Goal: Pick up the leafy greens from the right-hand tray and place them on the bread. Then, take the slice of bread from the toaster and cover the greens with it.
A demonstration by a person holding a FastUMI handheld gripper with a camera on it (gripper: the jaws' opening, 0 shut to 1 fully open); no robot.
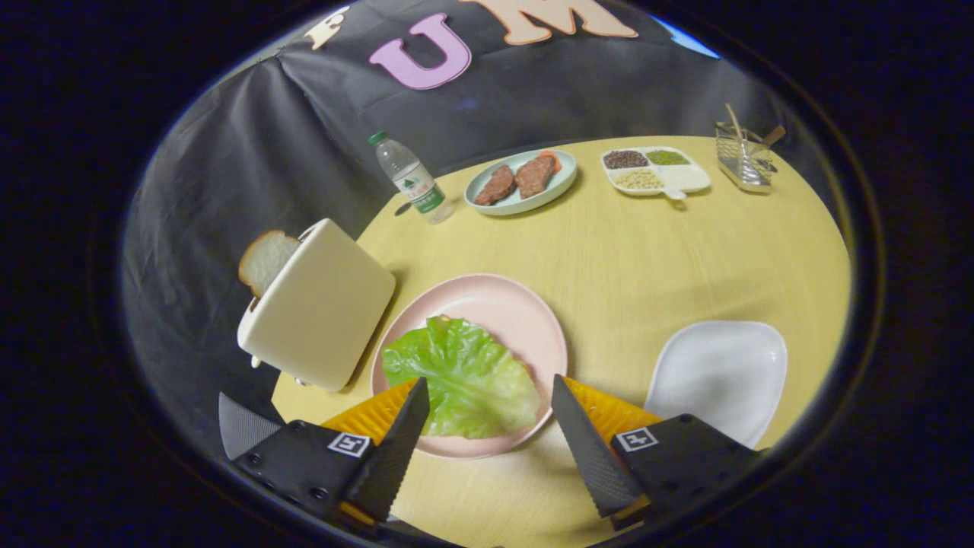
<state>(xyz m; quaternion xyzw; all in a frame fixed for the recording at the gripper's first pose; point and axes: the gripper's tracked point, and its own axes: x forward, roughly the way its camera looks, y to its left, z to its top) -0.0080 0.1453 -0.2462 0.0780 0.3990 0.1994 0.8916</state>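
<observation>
A green lettuce leaf [463, 378] lies on the pink plate [508, 307], covering whatever is under it; a thin tan edge shows at its far tip. My gripper [487, 388] is open above the plate's near side, with the leaf between and just ahead of the fingertips and nothing held. A cream toaster [319, 306] stands just left of the plate, and a slice of bread [265, 260] sticks out of its top. To the right of the plate sits a white tray [720, 377] with nothing on it.
At the table's far side stand a water bottle [409, 180], a pale green plate with two pieces of meat [520, 181], a divided white dish of grains [654, 170] and a clear holder with utensils [744, 157]. The round table [647, 251] ends just behind them.
</observation>
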